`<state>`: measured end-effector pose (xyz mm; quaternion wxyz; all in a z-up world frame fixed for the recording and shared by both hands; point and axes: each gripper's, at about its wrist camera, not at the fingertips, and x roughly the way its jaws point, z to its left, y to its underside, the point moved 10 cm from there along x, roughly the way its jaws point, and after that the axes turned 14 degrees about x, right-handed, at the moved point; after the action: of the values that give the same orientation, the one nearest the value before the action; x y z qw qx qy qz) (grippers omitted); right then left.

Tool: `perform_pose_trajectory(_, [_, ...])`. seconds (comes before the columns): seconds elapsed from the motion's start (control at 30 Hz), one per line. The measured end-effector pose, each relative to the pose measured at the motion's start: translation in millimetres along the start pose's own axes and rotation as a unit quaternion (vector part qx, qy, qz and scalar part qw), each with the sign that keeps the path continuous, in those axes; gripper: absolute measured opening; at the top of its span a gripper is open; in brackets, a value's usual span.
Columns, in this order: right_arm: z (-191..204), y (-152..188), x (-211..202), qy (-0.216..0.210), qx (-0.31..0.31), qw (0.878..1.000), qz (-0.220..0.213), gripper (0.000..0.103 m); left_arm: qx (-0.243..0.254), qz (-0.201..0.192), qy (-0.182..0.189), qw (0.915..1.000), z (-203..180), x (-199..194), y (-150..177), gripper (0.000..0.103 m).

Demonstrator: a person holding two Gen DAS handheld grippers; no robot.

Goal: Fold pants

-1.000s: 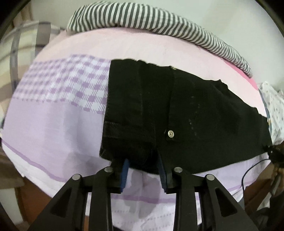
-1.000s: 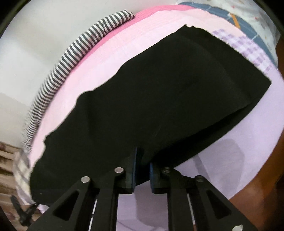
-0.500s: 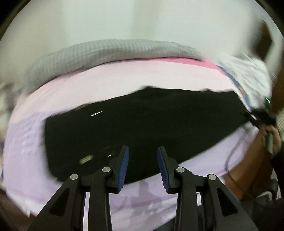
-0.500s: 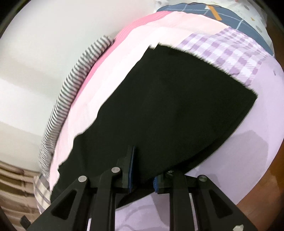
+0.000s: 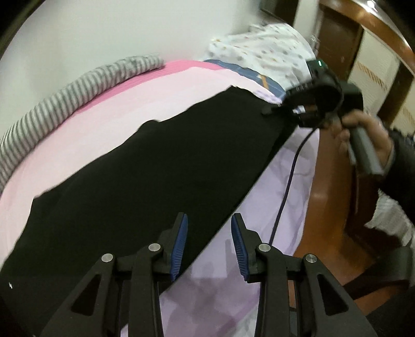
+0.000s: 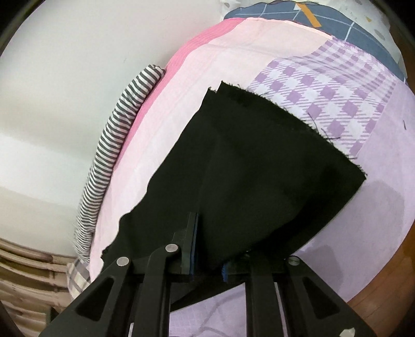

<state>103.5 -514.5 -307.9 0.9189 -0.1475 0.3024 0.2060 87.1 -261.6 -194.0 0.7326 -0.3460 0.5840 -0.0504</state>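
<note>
Black pants (image 5: 155, 168) lie stretched across the pink and lilac bed sheet (image 5: 129, 103). My left gripper (image 5: 209, 217) hovers open over their near edge, and its blue pads press on nothing. At the far end my right gripper (image 5: 269, 110), held by a person's hand (image 5: 368, 132), grips the cloth. In the right wrist view the right gripper (image 6: 210, 243) has a fold of the pants (image 6: 259, 168) between its closing jaws. The cloth drapes over one finger. The frayed leg hem (image 6: 285, 114) lies beyond on the checked sheet.
A grey striped bolster (image 5: 64, 98) runs along the wall side of the bed. White dotted bedding (image 5: 259, 44) and a blue checked cloth (image 6: 337, 23) lie at the bed's end. The wooden bed frame (image 5: 329, 194) borders the near side, with a dark cable (image 5: 288, 181) hanging across it.
My left gripper has left the buttoned waistband and swept sideways along the pants, rolling as it went. My right gripper has kept its hold and shifted toward the leg hem.
</note>
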Motion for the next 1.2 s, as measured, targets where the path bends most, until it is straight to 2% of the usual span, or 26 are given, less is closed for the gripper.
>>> perform_pose_trajectory(0.2, [1, -11, -8, -0.010, -0.002, 1.000, -0.008, 0.014, 0.014, 0.009, 0.005, 0.9999, -14, 23, -9, 0.036])
perform_pose_trajectory(0.37, [-6, -26, -16, -0.006, 0.004, 1.000, -0.026, 0.014, 0.021, 0.024, -0.010, 0.9994, -18, 42, -9, 0.036])
perform_pose_trajectory(0.43, [-11, -32, -20, -0.008, 0.010, 0.999, -0.031, 0.014, 0.016, 0.025, -0.010, 0.9995, -17, 47, -9, 0.031])
perform_pose_trajectory(0.5, [-18, -37, -23, 0.002, 0.014, 0.999, -0.038, 0.014, 0.011, 0.025, -0.004, 0.9996, -16, 49, -10, 0.022])
perform_pose_trajectory(0.63, [-26, -49, -29, 0.018, 0.014, 0.998, -0.054, 0.013, 0.007, 0.021, -0.005, 0.9997, -13, 50, -13, 0.015])
perform_pose_trajectory(0.67, [-28, -51, -33, 0.017, 0.014, 0.998, -0.058, 0.012, 0.007, 0.021, -0.006, 0.9997, -13, 50, -13, 0.015])
perform_pose_trajectory(0.7, [-29, -53, -36, 0.016, 0.013, 0.998, -0.062, 0.005, 0.006, 0.021, -0.006, 0.9998, -13, 50, -13, 0.014])
perform_pose_trajectory(0.9, [-30, -45, -48, 0.050, -0.029, 0.995, -0.086, 0.003, 0.008, 0.019, 0.001, 0.9998, -15, 50, -11, 0.012])
perform_pose_trajectory(1.03, [-40, -41, -57, 0.059, -0.029, 0.993, -0.097, 0.003, 0.020, 0.018, 0.006, 0.9996, -21, 50, -13, 0.012])
perform_pose_trajectory(1.2, [-64, -39, -43, 0.090, -0.019, 0.992, -0.090, 0.003, 0.017, 0.031, 0.015, 0.9992, -22, 60, -8, 0.012])
